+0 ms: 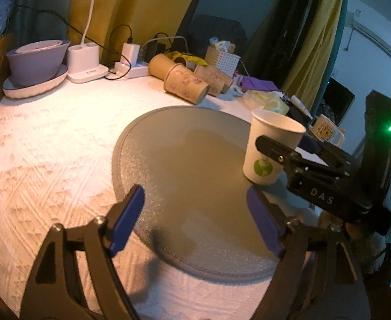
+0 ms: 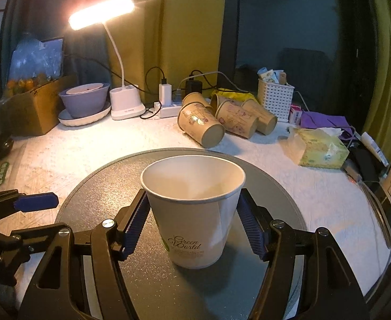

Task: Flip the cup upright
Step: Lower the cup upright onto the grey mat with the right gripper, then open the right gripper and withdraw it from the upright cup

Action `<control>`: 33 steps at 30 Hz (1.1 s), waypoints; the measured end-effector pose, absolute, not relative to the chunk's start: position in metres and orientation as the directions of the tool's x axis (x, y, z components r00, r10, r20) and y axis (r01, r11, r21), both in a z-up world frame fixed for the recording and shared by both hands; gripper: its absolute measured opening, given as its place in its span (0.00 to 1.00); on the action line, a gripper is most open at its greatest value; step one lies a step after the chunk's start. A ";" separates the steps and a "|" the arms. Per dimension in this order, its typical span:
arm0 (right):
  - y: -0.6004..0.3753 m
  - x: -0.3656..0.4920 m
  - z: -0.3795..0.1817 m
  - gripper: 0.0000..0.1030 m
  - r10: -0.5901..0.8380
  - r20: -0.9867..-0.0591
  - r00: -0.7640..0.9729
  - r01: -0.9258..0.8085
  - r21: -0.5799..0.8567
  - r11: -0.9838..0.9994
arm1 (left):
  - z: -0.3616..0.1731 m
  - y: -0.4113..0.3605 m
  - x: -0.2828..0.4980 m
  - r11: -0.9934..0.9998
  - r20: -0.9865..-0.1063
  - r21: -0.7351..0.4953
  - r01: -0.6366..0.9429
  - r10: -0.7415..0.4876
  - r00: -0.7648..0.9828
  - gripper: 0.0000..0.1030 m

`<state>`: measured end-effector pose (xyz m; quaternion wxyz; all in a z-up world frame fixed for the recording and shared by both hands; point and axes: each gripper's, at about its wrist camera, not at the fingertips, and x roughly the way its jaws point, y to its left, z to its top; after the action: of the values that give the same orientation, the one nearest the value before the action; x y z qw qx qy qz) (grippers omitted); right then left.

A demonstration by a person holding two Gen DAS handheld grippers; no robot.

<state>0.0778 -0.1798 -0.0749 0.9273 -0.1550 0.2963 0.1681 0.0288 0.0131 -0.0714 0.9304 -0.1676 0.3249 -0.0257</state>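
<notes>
Your white paper cup (image 2: 195, 213) stands upright, mouth up, on the round grey mat (image 2: 102, 186), toward the mat's right side as your left wrist camera sees it (image 1: 271, 149). Your right gripper (image 2: 192, 226) brackets the cup: its two blue ribbed pads (image 2: 135, 226) sit on either side of the cup wall, close against it, though from this angle you cannot be sure whether they press the paper or stand just clear of it. The cup's printed side, with the words "Green World" and a green globe mark, faces your right wrist camera. Your left gripper (image 1: 195, 218) hovers over the near left part of the mat (image 1: 184, 160) with its jaws wide apart and nothing between them; the cup is well to the right of its right finger. Behind the mat, on the white textured tablecloth (image 1: 48, 146), a cluster of brown patterned paper cups (image 2: 203, 125) lies tipped on its side. Farther back stand a lit desk lamp (image 2: 102, 13), a purple bowl on a white plate (image 2: 84, 101), a white power strip (image 2: 168, 109) and a white slotted basket (image 2: 275, 98), with a yellow-green tissue pack (image 2: 320, 149) off to the right.
</notes>
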 end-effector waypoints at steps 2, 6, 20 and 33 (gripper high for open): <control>-0.181 0.077 -0.076 0.68 0.215 -0.605 0.767 -0.400 -0.188 0.897 | -0.071 0.013 0.028 0.943 -0.593 -0.327 -0.060 -0.155 0.790 0.80; -0.185 0.073 -0.078 0.68 0.204 -0.612 0.764 -0.387 -0.182 0.904 | -0.071 0.013 0.028 0.943 -0.593 -0.325 -0.069 -0.147 0.792 0.80; -0.193 0.054 -0.073 0.76 0.197 -0.620 0.759 -0.368 -0.160 0.916 | -0.056 0.009 0.015 0.965 -0.563 -0.233 -0.120 -0.033 0.826 0.80; -0.200 0.027 -0.056 0.76 0.194 -0.617 0.762 -0.346 -0.135 0.929 | -0.025 -0.005 -0.010 0.981 -0.474 -0.158 -0.116 0.028 0.880 0.80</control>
<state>0.0274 -0.1997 -0.0556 0.9308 -0.1214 0.3128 0.1449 -0.0099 -0.0047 -0.0247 0.9653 -0.0911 0.2419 0.0371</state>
